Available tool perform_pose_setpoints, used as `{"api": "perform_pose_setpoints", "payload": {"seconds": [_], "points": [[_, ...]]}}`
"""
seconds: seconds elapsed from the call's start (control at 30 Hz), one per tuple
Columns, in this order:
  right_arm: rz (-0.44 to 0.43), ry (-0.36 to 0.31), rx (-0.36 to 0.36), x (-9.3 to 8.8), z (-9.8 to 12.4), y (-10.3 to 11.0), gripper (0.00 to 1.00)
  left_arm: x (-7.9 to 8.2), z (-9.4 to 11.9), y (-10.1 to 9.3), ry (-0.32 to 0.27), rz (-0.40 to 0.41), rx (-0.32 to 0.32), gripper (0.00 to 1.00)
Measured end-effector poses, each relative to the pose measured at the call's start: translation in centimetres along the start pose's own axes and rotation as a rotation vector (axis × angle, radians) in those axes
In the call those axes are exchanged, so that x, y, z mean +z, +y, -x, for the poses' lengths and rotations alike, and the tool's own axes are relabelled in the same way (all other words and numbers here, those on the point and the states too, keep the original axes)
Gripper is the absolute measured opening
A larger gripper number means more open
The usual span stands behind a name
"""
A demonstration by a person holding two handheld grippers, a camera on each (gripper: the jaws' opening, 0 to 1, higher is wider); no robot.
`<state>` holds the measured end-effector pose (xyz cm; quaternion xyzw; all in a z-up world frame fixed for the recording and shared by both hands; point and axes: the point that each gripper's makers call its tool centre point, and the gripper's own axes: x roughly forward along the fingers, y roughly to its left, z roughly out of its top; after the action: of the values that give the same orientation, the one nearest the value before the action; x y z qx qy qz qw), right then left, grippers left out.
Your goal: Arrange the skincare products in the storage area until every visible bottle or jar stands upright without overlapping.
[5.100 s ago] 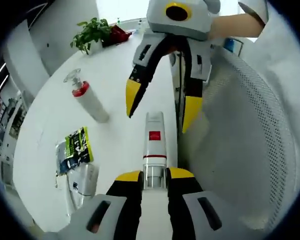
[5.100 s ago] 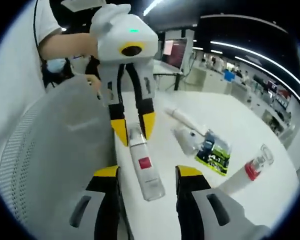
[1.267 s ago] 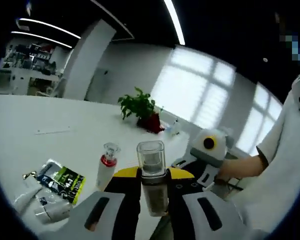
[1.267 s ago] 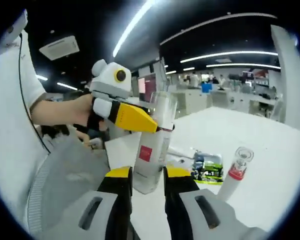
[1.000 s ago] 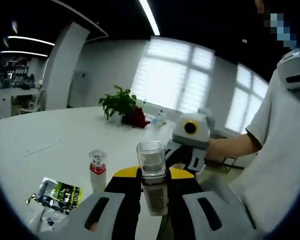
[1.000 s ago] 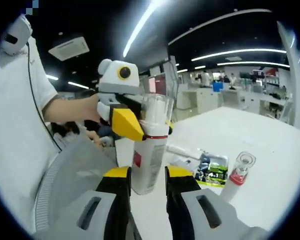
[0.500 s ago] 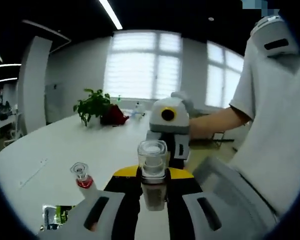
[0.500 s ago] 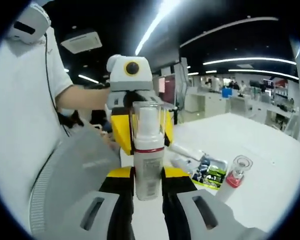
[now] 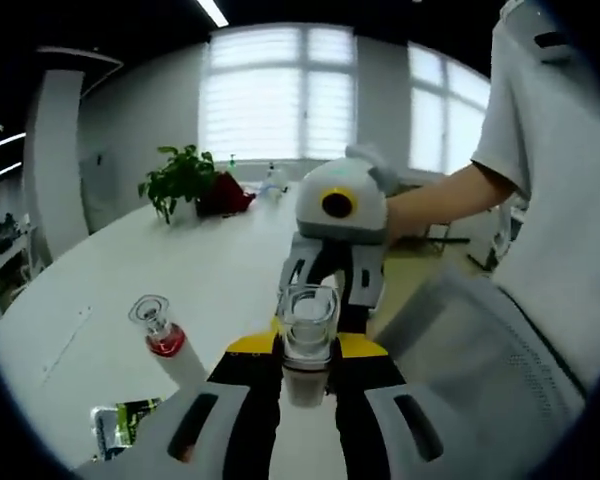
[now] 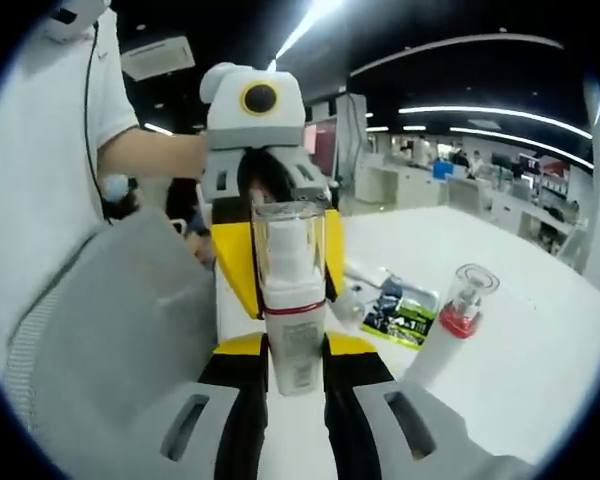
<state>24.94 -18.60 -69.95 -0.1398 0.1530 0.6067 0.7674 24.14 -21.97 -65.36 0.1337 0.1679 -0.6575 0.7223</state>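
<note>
A white pump bottle with a clear cap and a red band [image 9: 307, 338] [image 10: 291, 300] stands upright between both grippers. My left gripper [image 9: 308, 347] is shut on it just under the cap. My right gripper [image 10: 295, 352] is shut on its lower body. Each gripper faces the other across the bottle: the right gripper [image 9: 332, 290] lies behind the bottle, and the left gripper [image 10: 280, 270] has its yellow fingers [image 10: 232, 262] flanking the cap. A second white bottle with a red collar and clear top [image 9: 165, 345] [image 10: 448, 335] stands upright on the white table [image 9: 220, 280].
A green sachet [image 10: 400, 317] [image 9: 120, 428] and a white tube [image 10: 366, 275] lie flat on the table [image 10: 520, 370]. A grey mesh chair back [image 9: 480, 350] [image 10: 100, 320] is close beside the grippers. A potted plant [image 9: 183, 182] stands far back. A person's arm [image 9: 435, 205] holds the right gripper.
The pump bottle, lying flat in the left gripper five seconds ago, now stands upright with the right gripper shut on it too. Both views have swung until the grippers face each other.
</note>
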Motion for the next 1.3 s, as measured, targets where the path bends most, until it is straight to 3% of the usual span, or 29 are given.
{"api": "perform_pose_setpoints", "payload": {"seconds": [0.53,0.73,1.3], "points": [[-0.04,0.083,-0.033,-7.1,-2.7,-3.5,0.2,-6.1,-4.2,3.7,0.102,0.026,0.008,0.15],[-0.047,0.104,-0.036,-8.4,-3.3,-4.3,0.2,-7.9,-4.9,5.2,0.119,0.042,0.012,0.15],[-0.041,0.1,-0.065,-8.7,-3.6,-7.4,0.21,-7.5,-5.4,8.0,0.053,0.102,0.049,0.16]]}}
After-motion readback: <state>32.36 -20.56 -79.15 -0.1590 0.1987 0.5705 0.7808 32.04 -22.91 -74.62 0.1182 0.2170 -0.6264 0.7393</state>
